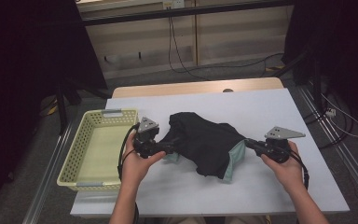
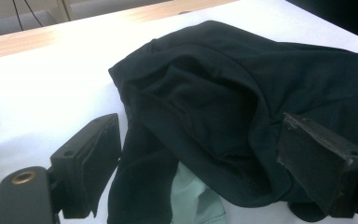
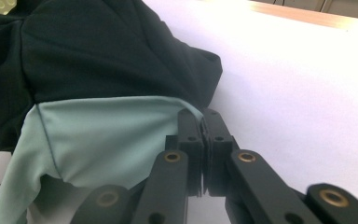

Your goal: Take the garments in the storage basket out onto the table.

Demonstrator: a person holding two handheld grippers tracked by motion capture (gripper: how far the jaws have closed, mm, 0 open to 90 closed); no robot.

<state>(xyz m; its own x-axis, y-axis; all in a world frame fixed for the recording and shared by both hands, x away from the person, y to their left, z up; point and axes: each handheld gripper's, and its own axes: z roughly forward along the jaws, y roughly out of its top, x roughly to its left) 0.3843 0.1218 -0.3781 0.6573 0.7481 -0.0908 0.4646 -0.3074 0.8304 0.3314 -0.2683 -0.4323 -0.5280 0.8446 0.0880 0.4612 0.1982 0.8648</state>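
A black garment (image 1: 205,140) with pale green panels (image 1: 233,161) lies bunched in the middle of the white table (image 1: 270,107). My left gripper (image 1: 168,148) is at its left end. In the left gripper view that gripper (image 2: 200,121) stands open, with folds of the black garment (image 2: 237,93) lying between its wide jaws. My right gripper (image 1: 249,142) is at the garment's right end. In the right gripper view it (image 3: 203,114) is shut on the corner of the pale green panel (image 3: 102,135), with the black garment (image 3: 98,60) spread beyond.
A pale yellow plastic basket (image 1: 72,154) stands at the table's left edge, close beside my left hand. White tabletop stretches behind and to the right of the garment. Cables (image 1: 177,51) run over the floor behind the table.
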